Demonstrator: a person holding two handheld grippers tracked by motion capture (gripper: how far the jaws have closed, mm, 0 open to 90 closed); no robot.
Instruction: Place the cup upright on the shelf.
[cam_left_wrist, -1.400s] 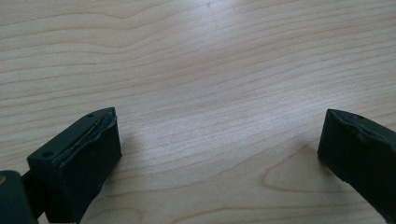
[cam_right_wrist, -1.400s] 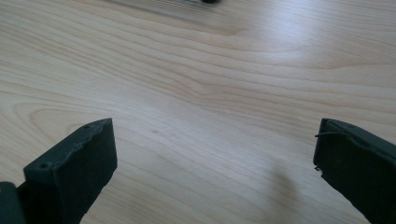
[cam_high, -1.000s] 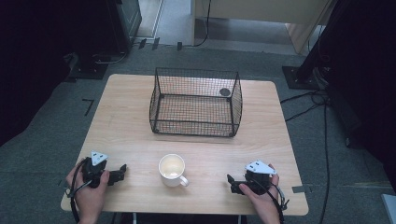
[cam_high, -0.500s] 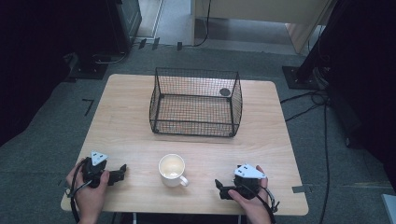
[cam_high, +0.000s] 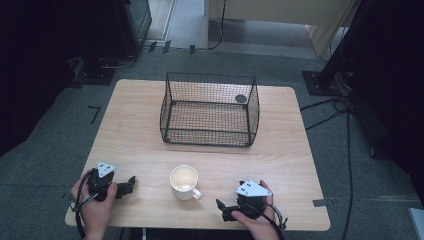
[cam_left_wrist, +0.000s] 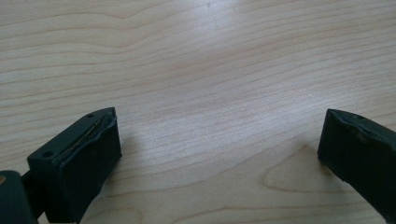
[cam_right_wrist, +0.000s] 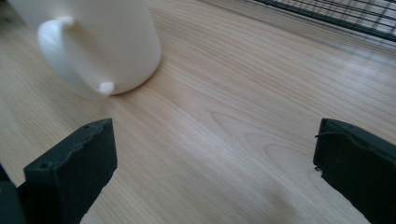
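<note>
both tools sit low on the bench (cam_high: 140, 150), jaws spread wide and empty, the right tool (cam_high: 226, 210) near the white mug (cam_high: 184, 181), the left tool (cam_high: 131, 183) farther off.

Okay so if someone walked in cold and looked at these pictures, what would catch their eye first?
Most likely the black wire basket, standing empty at the far middle of the wooden table. Next the white mug near the front edge, upright, its handle toward the right gripper. That gripper and the left gripper rest on the table either side of the mug, jaws open and holding nothing.
</note>
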